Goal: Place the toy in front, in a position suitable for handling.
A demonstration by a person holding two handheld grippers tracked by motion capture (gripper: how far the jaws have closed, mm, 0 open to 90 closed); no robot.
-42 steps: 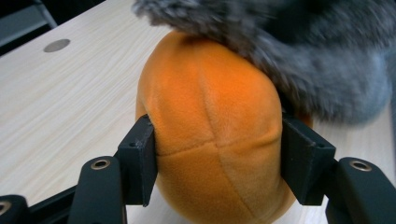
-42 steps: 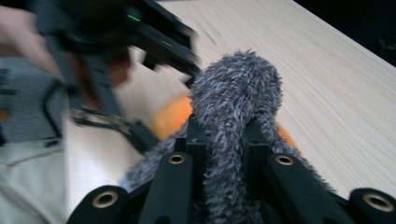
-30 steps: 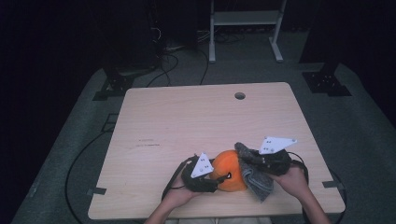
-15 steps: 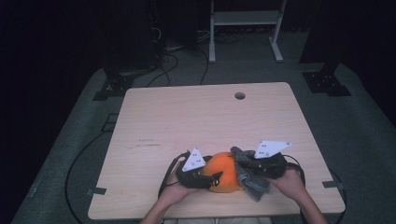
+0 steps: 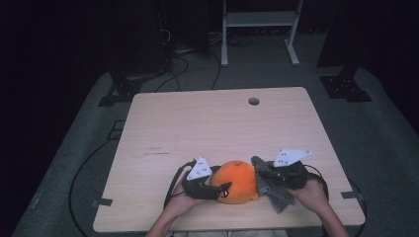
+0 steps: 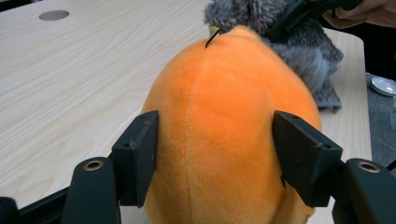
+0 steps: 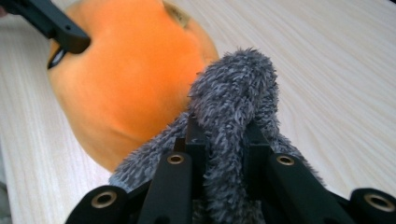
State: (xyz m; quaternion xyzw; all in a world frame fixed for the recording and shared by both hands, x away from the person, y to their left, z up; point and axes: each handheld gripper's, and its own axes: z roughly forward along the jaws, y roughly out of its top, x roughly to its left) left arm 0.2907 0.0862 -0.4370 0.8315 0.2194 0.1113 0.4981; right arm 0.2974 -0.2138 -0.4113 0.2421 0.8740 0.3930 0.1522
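Orange plush (image 5: pixel 238 180) lay at the near edge of the counter (image 5: pixel 217 123), between the person's two hands. Left tongs (image 6: pixel 212 158) straddled its rounded body, one black jaw on each flank; the jaws had just been easing apart, with their pads seemingly resting on the fur without denting it. Touching the plush's far side was a grey fuzzy cloth (image 7: pixel 233 98), draped partly on the counter. Right tongs (image 7: pixel 223 140) were clenched on a fold of that cloth, the pile bulging above the jaws.
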